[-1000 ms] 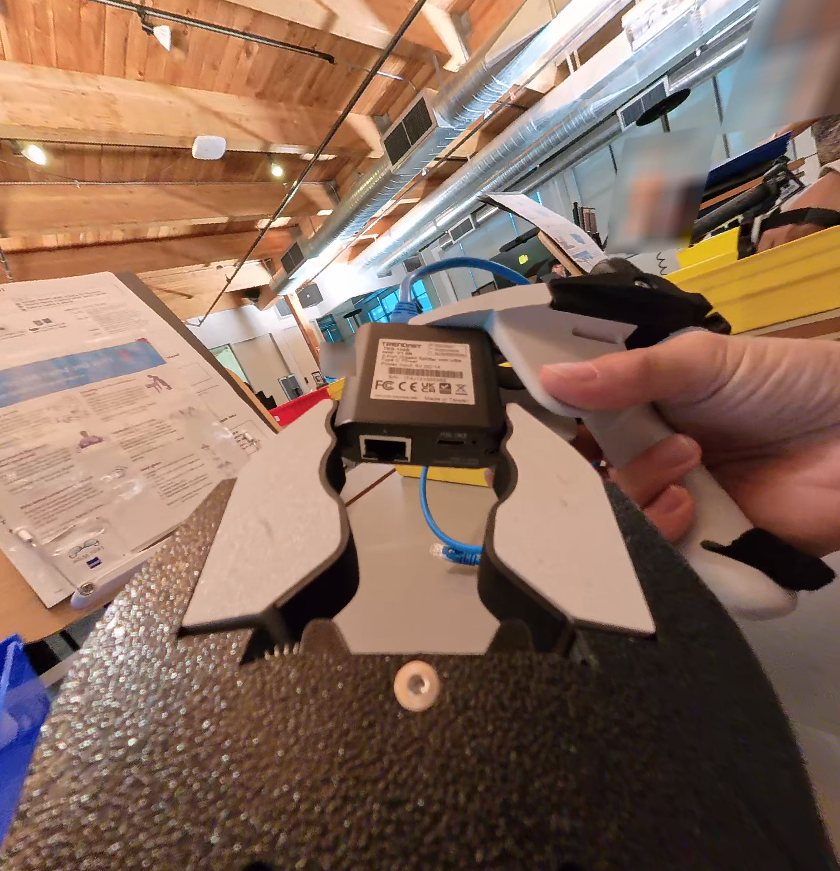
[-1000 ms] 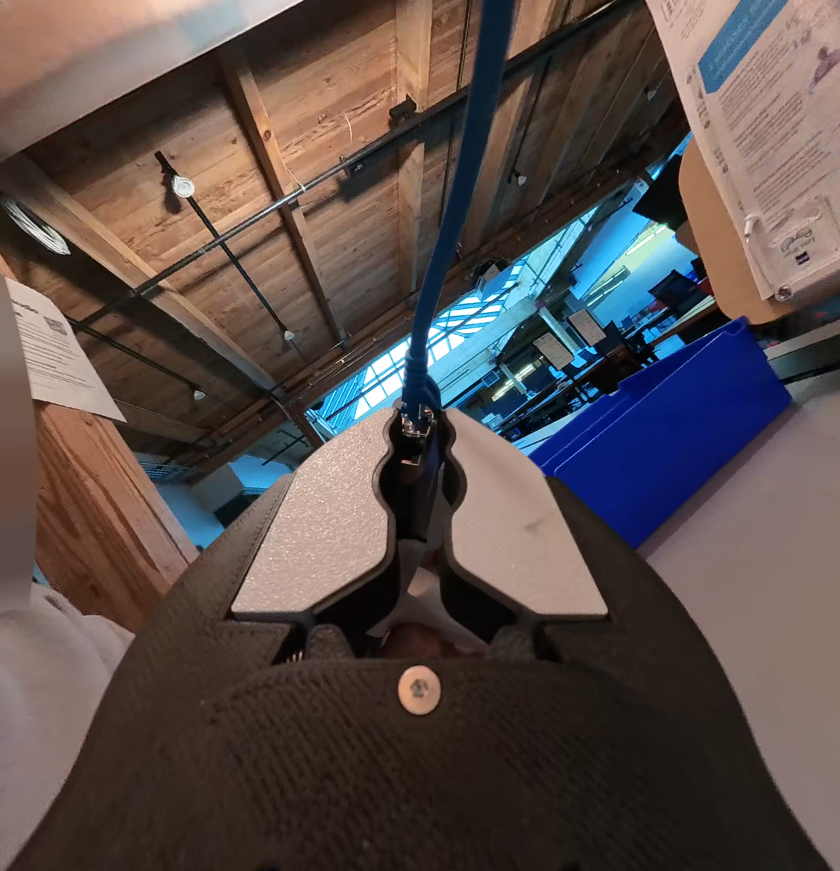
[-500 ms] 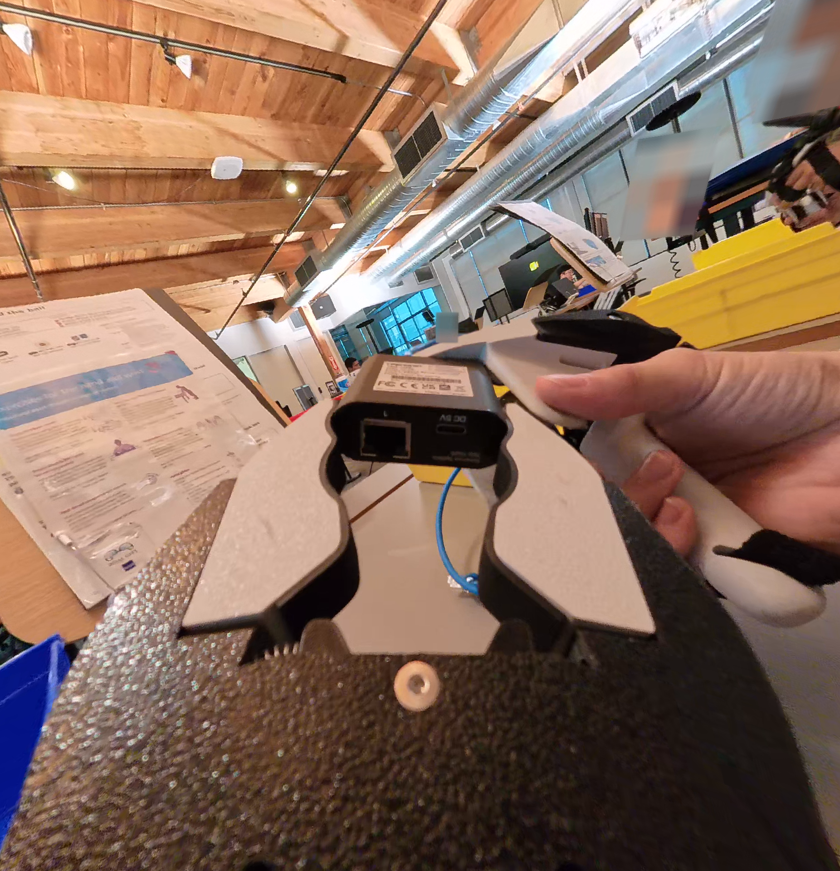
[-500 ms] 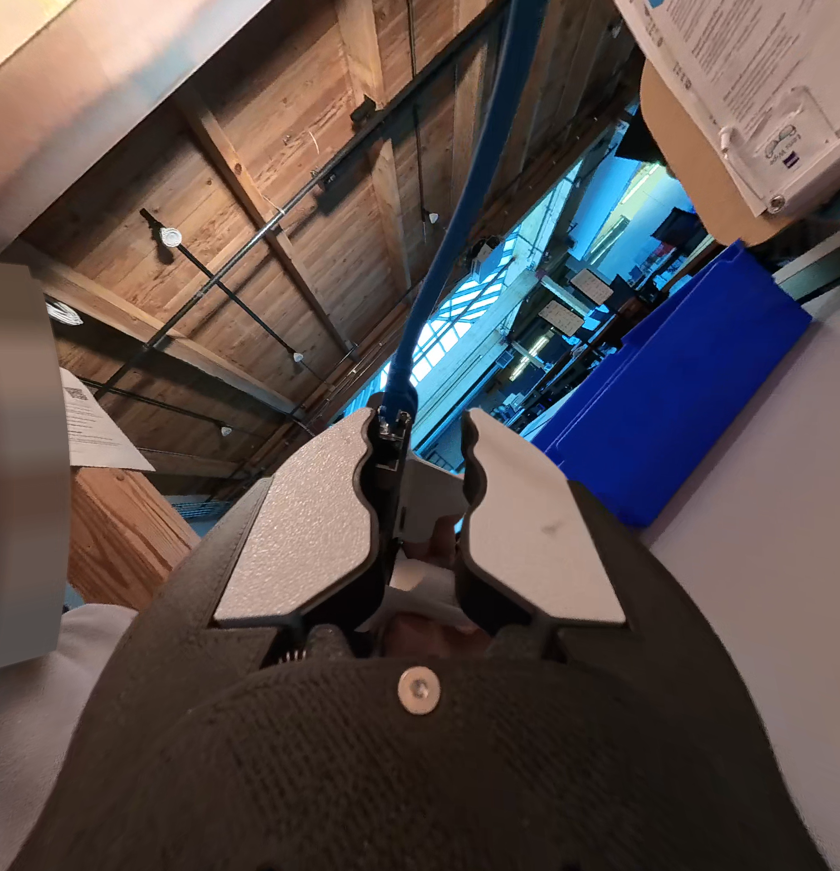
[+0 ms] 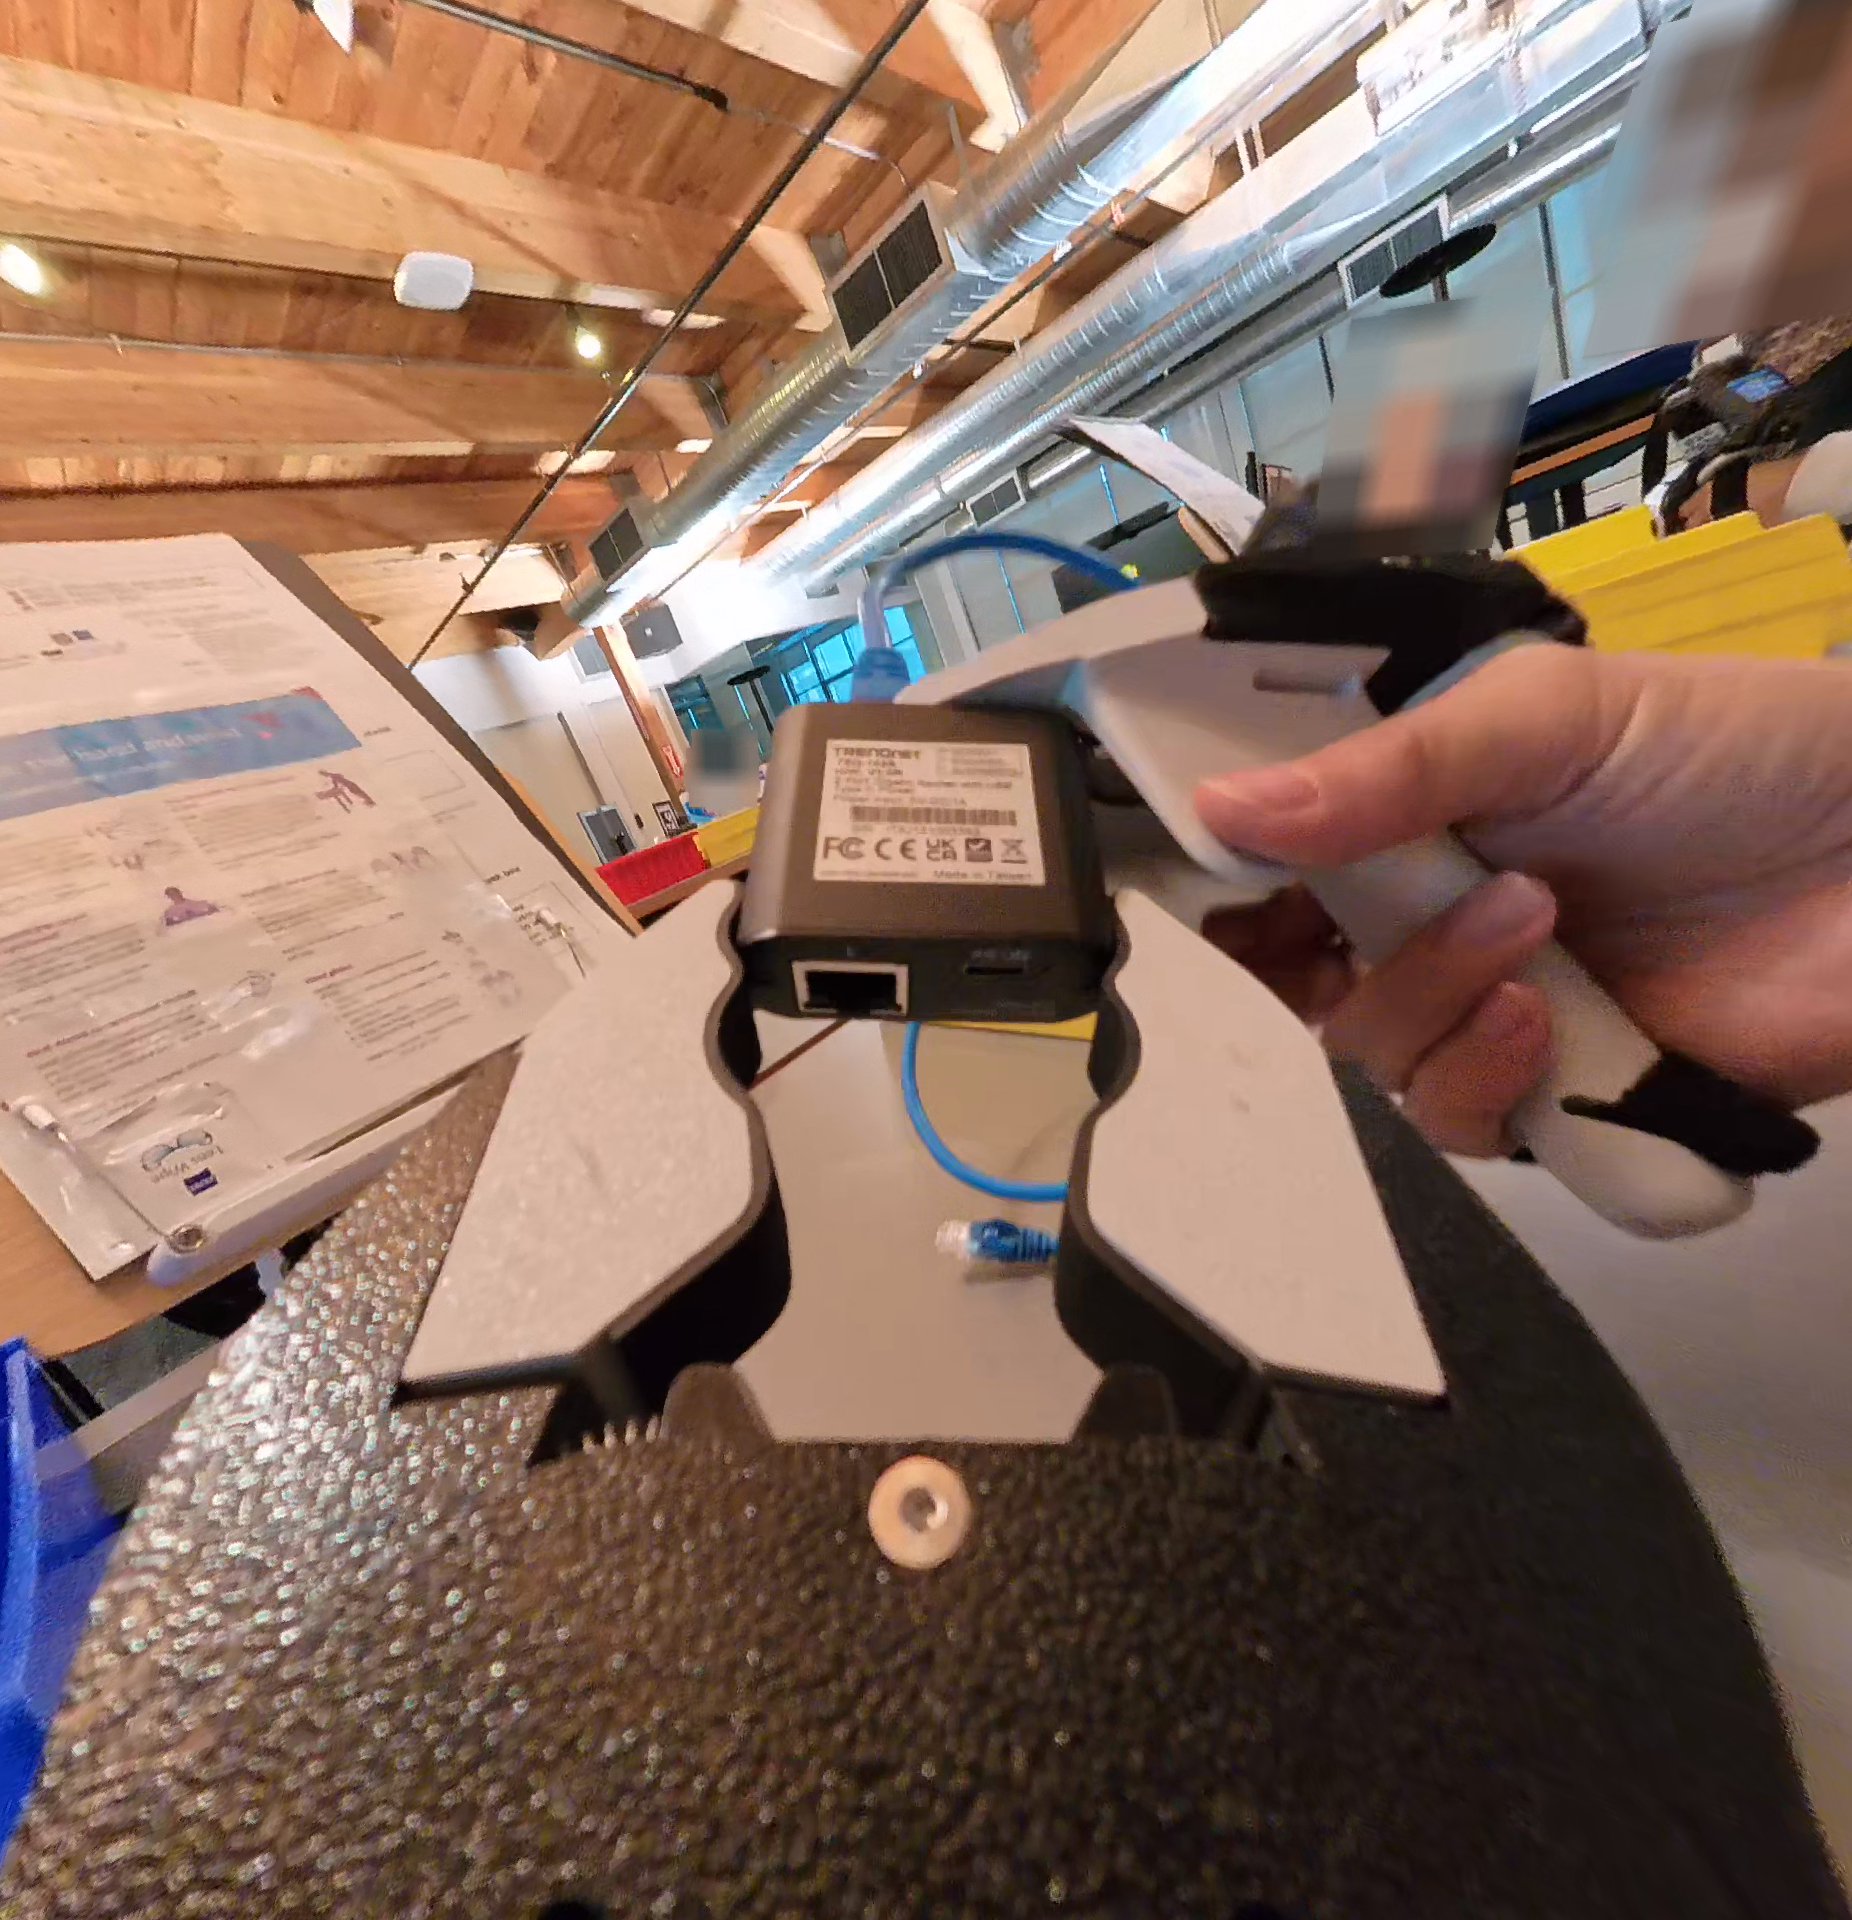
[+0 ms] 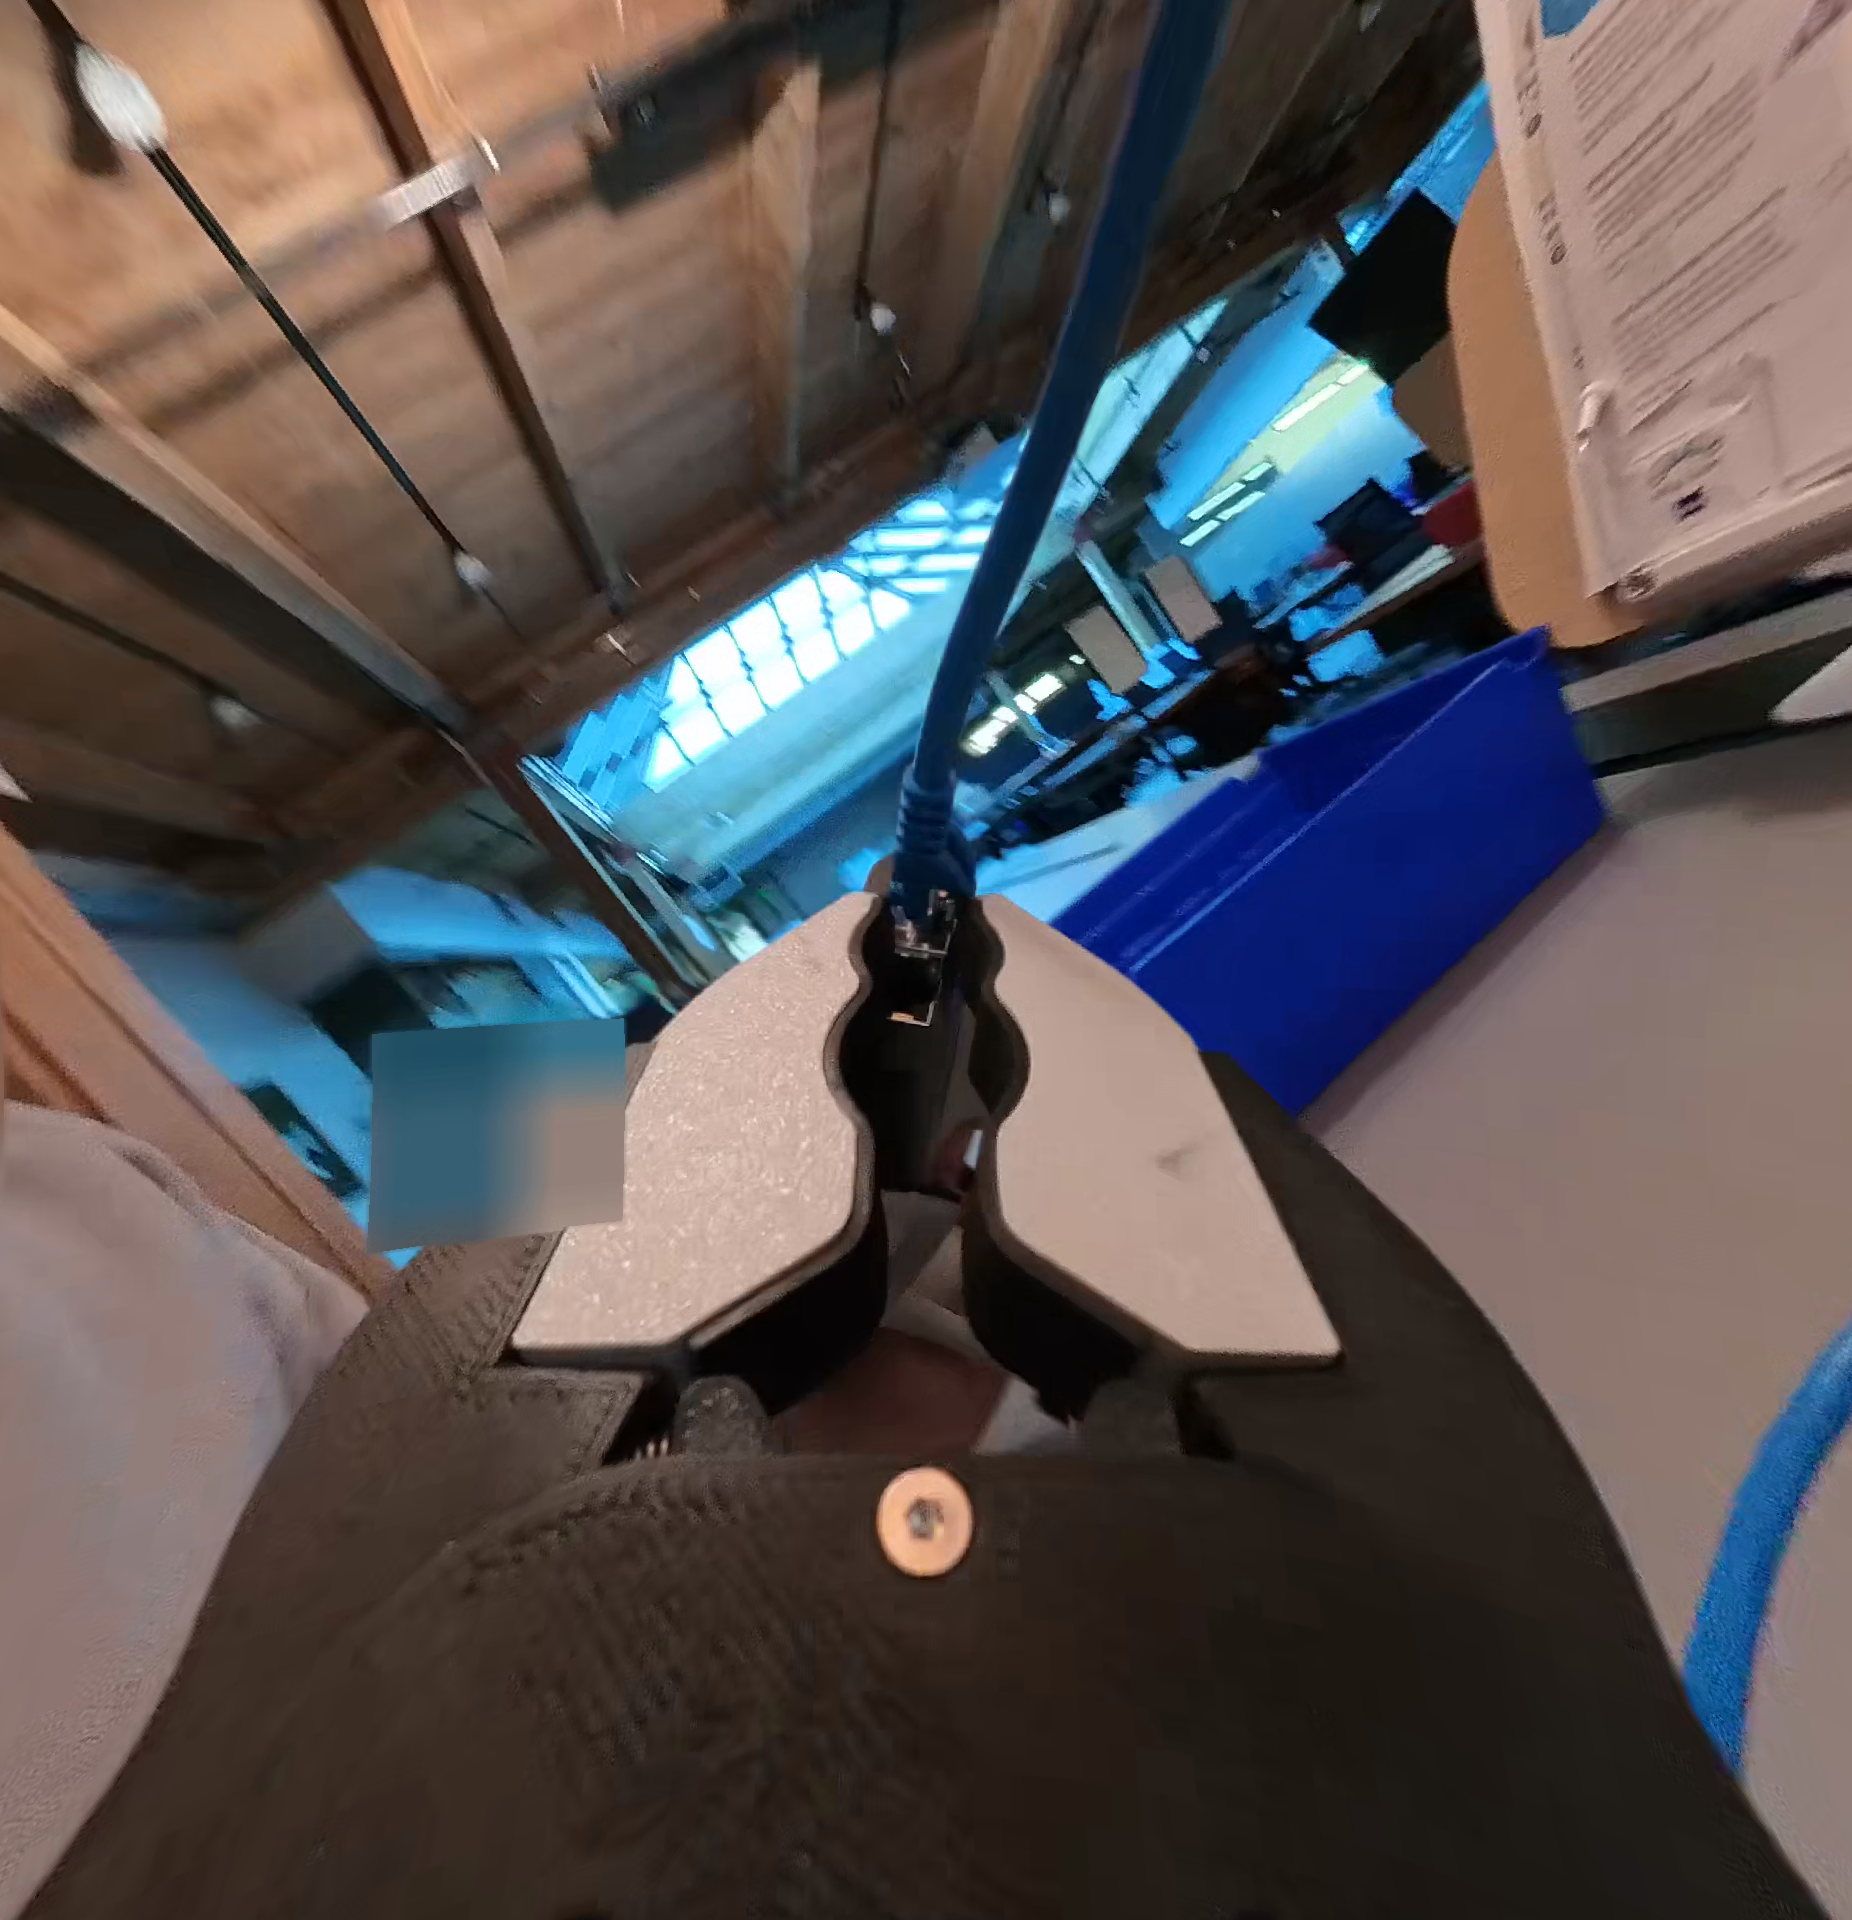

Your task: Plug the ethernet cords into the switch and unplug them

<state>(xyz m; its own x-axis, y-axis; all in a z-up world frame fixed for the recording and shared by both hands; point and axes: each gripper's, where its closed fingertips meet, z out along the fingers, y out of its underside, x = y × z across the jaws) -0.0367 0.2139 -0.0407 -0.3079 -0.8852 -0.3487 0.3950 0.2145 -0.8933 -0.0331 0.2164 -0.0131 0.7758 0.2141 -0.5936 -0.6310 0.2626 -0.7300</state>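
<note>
My left gripper is shut on the small black switch and holds it above the table, label side up, with an empty port facing me. A blue ethernet cord arcs into the switch's far side. Its other plug lies loose on the table below. My right gripper is shut on the cord's plug at the switch's far end, and the cord runs up out of view. The right gripper also shows in the left wrist view, held by a hand.
A board with a laminated sheet leans at the left. A blue bin stands on the grey table and also shows in the left wrist view. Yellow bins stand at the far right. My left and right fingertips are right by each other.
The right gripper's fingers stood apart half a second ago and are now shut on the plug. The switch has tipped back so its label faces me again.
</note>
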